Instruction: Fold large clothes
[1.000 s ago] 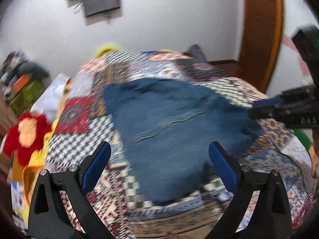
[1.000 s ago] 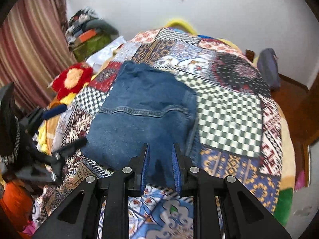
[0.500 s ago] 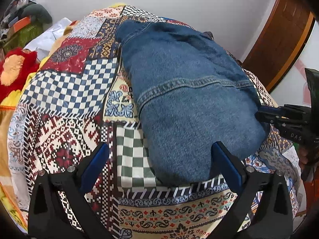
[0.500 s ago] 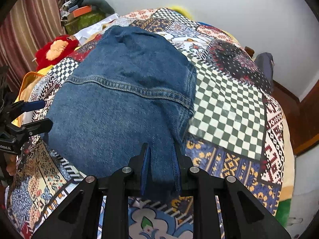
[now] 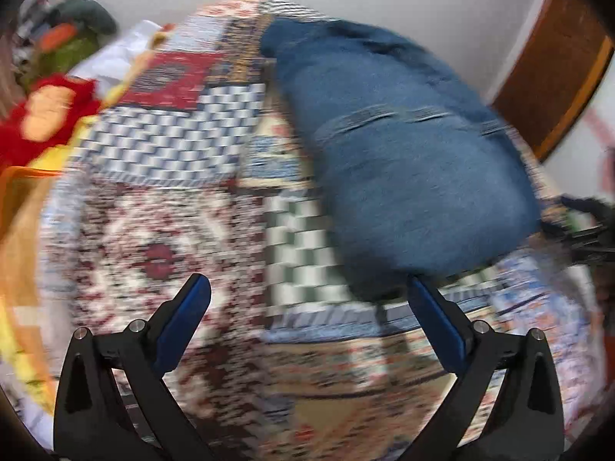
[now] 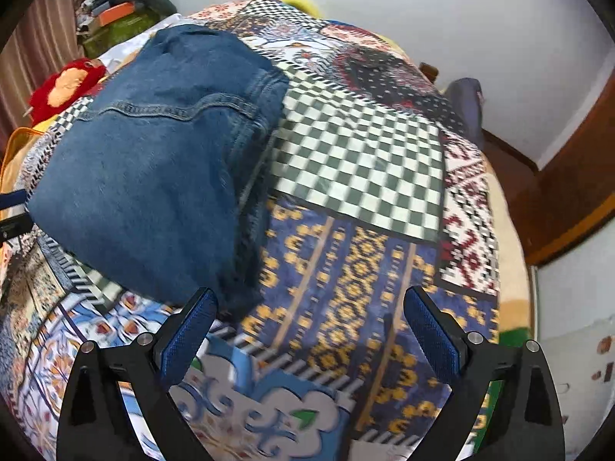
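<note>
Blue-padded fingers of the right gripper (image 6: 309, 319) at six o'clock, spreading wide at this moment, nothing pinched between them, only patterned cover below. Left pad just beside the near hem of the denim garment (image 6: 153, 161), apart from it as far as can be told. Same in the left wrist view: left gripper (image 5: 305, 309) at six o'clock, fingers spread, empty, right pad close against the garment's near edge, contact not certain through the blur.

Farther out, toward eleven o'clock in the right view and one o'clock in the left, denim lying flat on the patchwork bedspread (image 6: 357, 161), doubled into a thick rectangle, seam across the middle, side layers stacked along its right edge. Beyond, at ten o'clock, a red soft toy (image 6: 65, 86) and piled clutter; white wall at twelve.

Judged from the lie of it: one fold at least laid down and let go. Possibly left: another fold to make a smaller bundle, and smoothing.
</note>
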`<state>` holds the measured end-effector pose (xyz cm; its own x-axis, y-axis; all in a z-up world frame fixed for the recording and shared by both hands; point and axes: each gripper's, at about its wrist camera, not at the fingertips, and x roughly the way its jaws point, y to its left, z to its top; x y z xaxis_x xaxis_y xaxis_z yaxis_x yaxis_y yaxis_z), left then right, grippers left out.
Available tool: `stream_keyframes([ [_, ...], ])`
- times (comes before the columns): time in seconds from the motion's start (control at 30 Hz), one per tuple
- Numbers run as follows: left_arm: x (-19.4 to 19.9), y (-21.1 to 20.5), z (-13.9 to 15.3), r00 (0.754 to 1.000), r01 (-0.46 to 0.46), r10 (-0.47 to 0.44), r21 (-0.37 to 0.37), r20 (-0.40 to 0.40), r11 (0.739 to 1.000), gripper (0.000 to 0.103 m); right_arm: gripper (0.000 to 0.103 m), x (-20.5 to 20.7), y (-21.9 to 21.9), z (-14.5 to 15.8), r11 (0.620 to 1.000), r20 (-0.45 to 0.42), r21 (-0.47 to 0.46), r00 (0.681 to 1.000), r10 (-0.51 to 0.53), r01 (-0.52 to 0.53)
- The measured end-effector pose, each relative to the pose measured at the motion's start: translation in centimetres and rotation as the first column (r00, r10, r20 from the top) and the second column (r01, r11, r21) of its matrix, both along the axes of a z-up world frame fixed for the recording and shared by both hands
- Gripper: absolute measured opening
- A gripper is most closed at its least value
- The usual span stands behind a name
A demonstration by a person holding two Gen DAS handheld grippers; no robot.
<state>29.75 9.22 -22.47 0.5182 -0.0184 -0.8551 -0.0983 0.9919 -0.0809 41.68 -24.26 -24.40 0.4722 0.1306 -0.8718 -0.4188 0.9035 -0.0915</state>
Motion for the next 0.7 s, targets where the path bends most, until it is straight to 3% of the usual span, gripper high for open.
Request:
stream_keyframes([
  [0.03,-0.2,0.4,0.2,1.0,-0.011,0.011,0.036,0.001,0.999,0.103,0.097,-0.1,-0.3,0.3,1.0,0.012,-0.002,1.0,-0.002,0.002],
  [0.13,-0.7,2.0,1.4,0.998,-0.052,0.051,0.042,0.027,0.998,0.103,0.097,0.0,-0.6,1.9,0.999,0.044,0.036,0.999,-0.005,0.003],
  [0.27,0.0,4.6,4.0,0.989,-0.113,0.115,-0.025,0.089,0.993,0.103,0.097,0.9,-0.1,4.4,0.988,0.042,0.157,0.999,0.0,-0.006],
  [0.4,2.0,6.1,5.7,0.984,-0.116,0.129,-0.108,0.124,0.987,0.103,0.097,2.7,1.1,6.1,0.957,0.008,0.29,1.0,0.027,-0.028],
  [0.53,4.8,6.3,5.9,0.986,-0.086,0.114,-0.222,0.118,0.971,0.103,0.097,5.2,2.1,5.6,0.923,-0.079,0.385,0.996,0.038,-0.004],
  [0.7,8.3,5.1,3.8,0.996,-0.044,0.064,-0.287,0.062,0.957,0.103,0.097,8.6,3.7,2.6,0.923,-0.191,0.384,0.979,0.071,0.008],
])
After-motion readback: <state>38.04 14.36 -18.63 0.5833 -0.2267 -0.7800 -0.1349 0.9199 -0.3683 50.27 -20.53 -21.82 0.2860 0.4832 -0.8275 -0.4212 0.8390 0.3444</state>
